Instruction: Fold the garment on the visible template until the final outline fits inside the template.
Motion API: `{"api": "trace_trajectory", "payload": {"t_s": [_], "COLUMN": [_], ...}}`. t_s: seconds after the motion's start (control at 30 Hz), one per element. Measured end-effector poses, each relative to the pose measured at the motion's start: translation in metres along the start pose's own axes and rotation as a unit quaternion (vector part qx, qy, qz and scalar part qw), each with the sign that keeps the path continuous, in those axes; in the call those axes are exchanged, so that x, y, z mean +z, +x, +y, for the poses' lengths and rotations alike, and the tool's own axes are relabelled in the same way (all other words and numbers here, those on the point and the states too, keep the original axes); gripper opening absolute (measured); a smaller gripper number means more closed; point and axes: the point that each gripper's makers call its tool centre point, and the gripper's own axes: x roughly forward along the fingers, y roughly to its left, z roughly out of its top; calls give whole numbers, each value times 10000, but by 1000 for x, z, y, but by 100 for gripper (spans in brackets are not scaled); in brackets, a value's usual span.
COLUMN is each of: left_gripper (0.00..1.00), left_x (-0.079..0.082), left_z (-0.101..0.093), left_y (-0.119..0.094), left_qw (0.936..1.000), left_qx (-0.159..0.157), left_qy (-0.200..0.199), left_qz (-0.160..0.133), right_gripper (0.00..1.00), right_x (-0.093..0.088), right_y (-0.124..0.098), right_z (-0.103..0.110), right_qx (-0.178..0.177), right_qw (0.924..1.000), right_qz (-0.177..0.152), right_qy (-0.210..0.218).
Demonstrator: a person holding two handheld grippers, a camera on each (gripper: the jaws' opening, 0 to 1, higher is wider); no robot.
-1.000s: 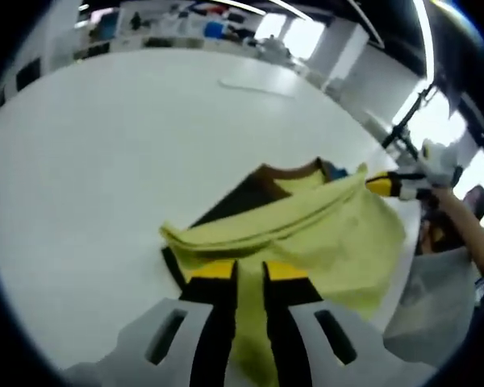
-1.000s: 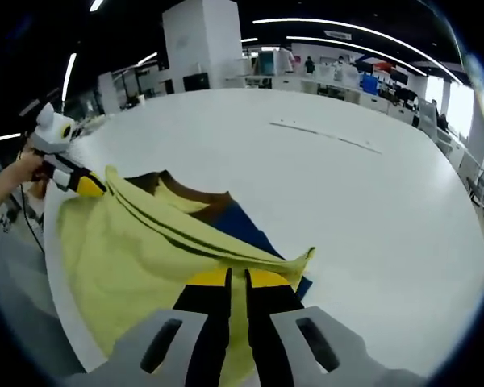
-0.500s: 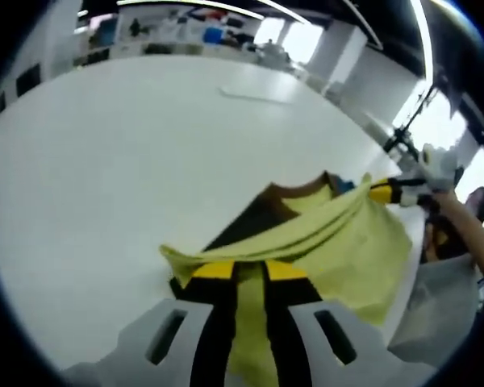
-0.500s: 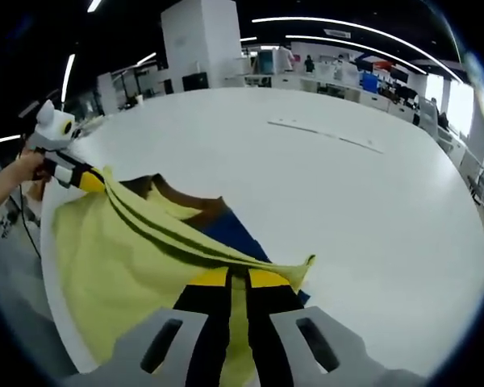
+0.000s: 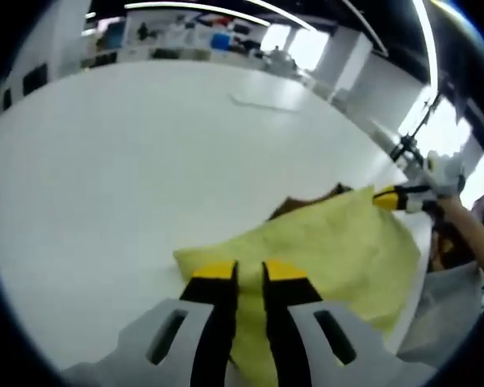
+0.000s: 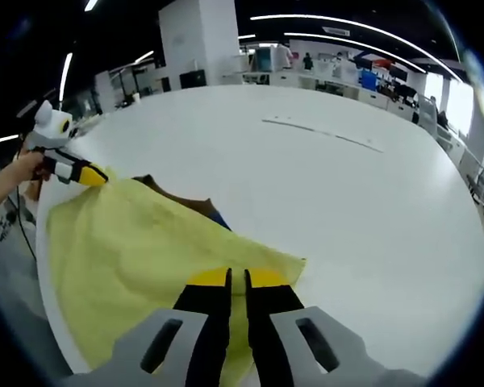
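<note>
garment [image 5: 331, 246]: yellow, spread flat near white table [image 5: 105, 177] edge, brown and blue template [image 6: 195, 207] peeking out behind
left gripper [image 5: 242, 270]: pinching one garment corner
right gripper [image 6: 236, 278]: pinching opposite corner, jaws near closed

The left gripper [image 5: 249, 272] rises from the bottom of the left gripper view, its yellow-tipped jaws close together and pinching a corner of the yellow garment [image 5: 331, 250]. The cloth spreads flat over the near right part of the white table [image 5: 121, 169], reaching to the table's right edge. A dark brown strip of the template [image 5: 306, 201] peeks out along the garment's far edge. At the far right corner of the cloth the right gripper [image 5: 391, 196], held in a person's hand [image 5: 445, 203], grips the fabric.
</note>
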Motion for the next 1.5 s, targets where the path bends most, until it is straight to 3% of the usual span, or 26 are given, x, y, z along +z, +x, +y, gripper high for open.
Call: {"api": "trace_trajectory", "payload": {"t_s": [0.23,0.63,0.93,1.5], "left_gripper": [8,11,15,20], "left_x": [-4,3,3,-15], "left_z": [8,2,-10,-19], "left_y": [-1,-16,-37,-77], "left_qw": [10000,9999,9996,9990], "left_qx": [78,82,-9,96], "left_qy": [-25,50,55,70], "left_qz": [54,-64,-263,-430], "right_gripper": [6,10,13,20], "right_x": [-4,5,2,-5], "right_y": [2,-15,-45,-89], "right_z": [-5,0,5,20], "right_qx": [-45,-51,-130,-281], "right_qw": [10000,9999,9997,9990], "right_qz": [66,-91,-159,-352], "right_qy": [12,-22,-113,-83]}}
